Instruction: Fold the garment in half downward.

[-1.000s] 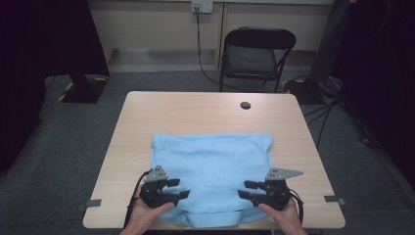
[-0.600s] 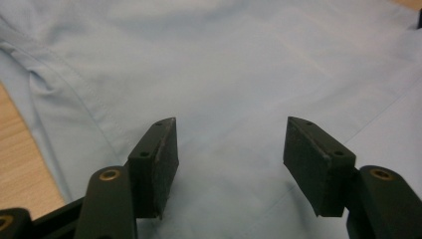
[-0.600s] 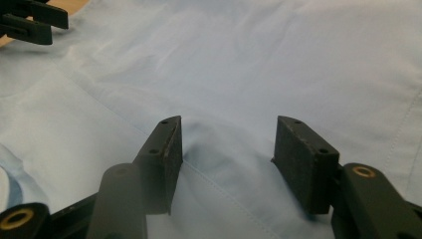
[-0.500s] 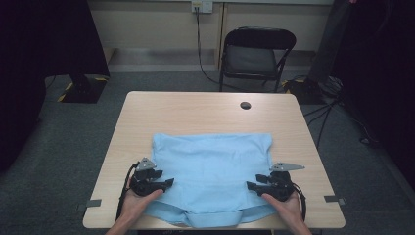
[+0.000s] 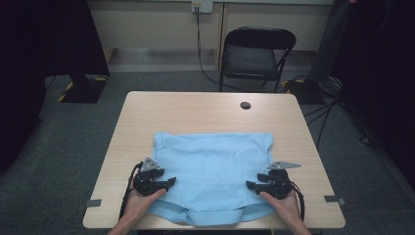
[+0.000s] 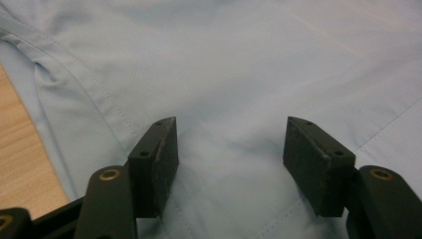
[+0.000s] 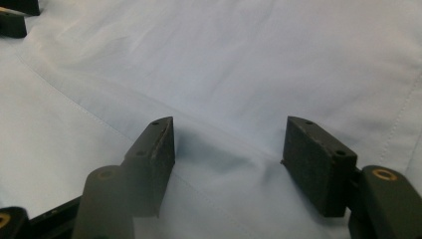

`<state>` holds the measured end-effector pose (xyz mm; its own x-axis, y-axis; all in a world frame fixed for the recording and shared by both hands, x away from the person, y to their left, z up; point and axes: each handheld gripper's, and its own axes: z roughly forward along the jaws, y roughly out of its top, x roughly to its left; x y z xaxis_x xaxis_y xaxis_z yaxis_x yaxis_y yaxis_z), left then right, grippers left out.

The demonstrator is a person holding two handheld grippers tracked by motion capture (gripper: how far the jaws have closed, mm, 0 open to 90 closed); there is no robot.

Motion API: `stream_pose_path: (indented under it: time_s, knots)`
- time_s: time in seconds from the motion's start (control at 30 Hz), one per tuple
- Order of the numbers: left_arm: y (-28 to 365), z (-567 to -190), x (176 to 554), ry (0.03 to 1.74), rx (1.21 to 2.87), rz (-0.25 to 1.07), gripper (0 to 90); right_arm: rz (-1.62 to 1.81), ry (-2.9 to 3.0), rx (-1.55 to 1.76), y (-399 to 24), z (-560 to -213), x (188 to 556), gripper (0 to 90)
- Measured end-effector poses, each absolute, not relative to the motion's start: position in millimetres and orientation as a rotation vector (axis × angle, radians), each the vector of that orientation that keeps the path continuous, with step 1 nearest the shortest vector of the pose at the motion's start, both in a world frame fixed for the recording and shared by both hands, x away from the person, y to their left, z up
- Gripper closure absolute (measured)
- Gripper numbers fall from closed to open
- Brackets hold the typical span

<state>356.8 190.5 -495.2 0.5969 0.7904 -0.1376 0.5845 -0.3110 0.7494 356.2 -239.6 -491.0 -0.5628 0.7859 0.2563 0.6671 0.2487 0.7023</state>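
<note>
Because the light blue garment (image 5: 213, 171) is thin woven cloth, it is judged light, limp and without stiffness of its own; it will sag, fold and drag wherever it is lifted and is in no way fragile, though a smooth weave may slip from a shallow pinch. It lies spread flat over the near half of the desk (image 5: 205, 112), its near hem hanging slightly over the near edge, its far edge about mid-desk. The left gripper (image 5: 169, 182) rests at the garment's near left side, jaws standing moderately apart with flat cloth between them and nothing pinched, as the left gripper view confirms (image 6: 226, 149). The right gripper (image 5: 250, 185) sits at the near right side; its jaws have just been opening and now stand similarly apart, with a small raised wrinkle of cloth between them but no pad pressing on it (image 7: 226, 149). The stitched seams (image 6: 99, 94) and hems are the better holds, being doubled and firmer than the open panel. As to room, the far half of the desk is bare wood apart from a small dark cable port (image 5: 245, 105) near the far edge, giving open surface for folding away from the person; bare margins remain along the left and right edges. A folding chair (image 5: 257, 54) stands beyond the far edge, well apart.
</note>
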Motion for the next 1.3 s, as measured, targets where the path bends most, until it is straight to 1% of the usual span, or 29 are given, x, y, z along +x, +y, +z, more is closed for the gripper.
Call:
stream_pose_path:
  time_s: [0.07, 0.17, 0.43, 0.47, 0.53, 0.63, 0.7, 0.83, 0.93, 1.0, 1.13, 1.23, 1.3]
  knots:
    - [189, -496, 357, 1.076, 2.018, 0.291, 40.1, 1.207, 2.359, 1.384, -241, -491, 356, 36.3]
    - [184, -496, 354, 1.055, 2.035, 0.308, 40.1, 1.197, 2.352, 1.379, -243, -491, 353, 36.4]
    - [178, -496, 351, 1.036, 2.033, 0.284, 39.6, 1.181, 2.357, 1.379, -251, -490, 347, 36.3]
    - [178, -496, 352, 1.035, 2.034, 0.283, 38.7, 1.177, 2.357, 1.378, -251, -490, 346, 35.9]
    - [178, -496, 353, 1.025, 2.029, 0.256, 34.9, 1.19, 2.359, 1.394, -251, -490, 346, 31.4]
    - [180, -495, 354, 1.04, 2.03, 0.236, 26.6, 1.189, 2.373, 1.404, -250, -488, 347, 18.5]
    - [182, -491, 353, 1.046, 2.032, 0.26, 20.5, 1.225, 2.345, 1.424, -254, -484, 347, 16.8]
    - [191, -484, 352, 1.067, 1.982, 0.255, 10.9, 1.263, 2.236, 1.443, -268, -474, 344, 11.0]
    - [202, -478, 353, 1.043, 1.959, 0.262, 8.4, 1.242, 2.152, 1.511, -285, -472, 345, 7.4]
    - [211, -474, 353, 1.07, 1.946, 0.295, 5.0, 1.211, 2.101, 1.558, -299, -471, 345, 6.1]
    - [231, -476, 352, 1.173, 1.917, 0.339, 4.4, 1.165, 1.991, 1.642, -327, -475, 343, 5.6]
    - [246, -485, 352, 1.235, 1.959, 0.399, 4.4, 1.091, 1.93, 1.703, -346, -480, 341, 7.7]
    - [254, -490, 352, 1.283, 1.973, 0.41, 5.7, 1.036, 1.908, 1.733, -355, -485, 341, 9.1]
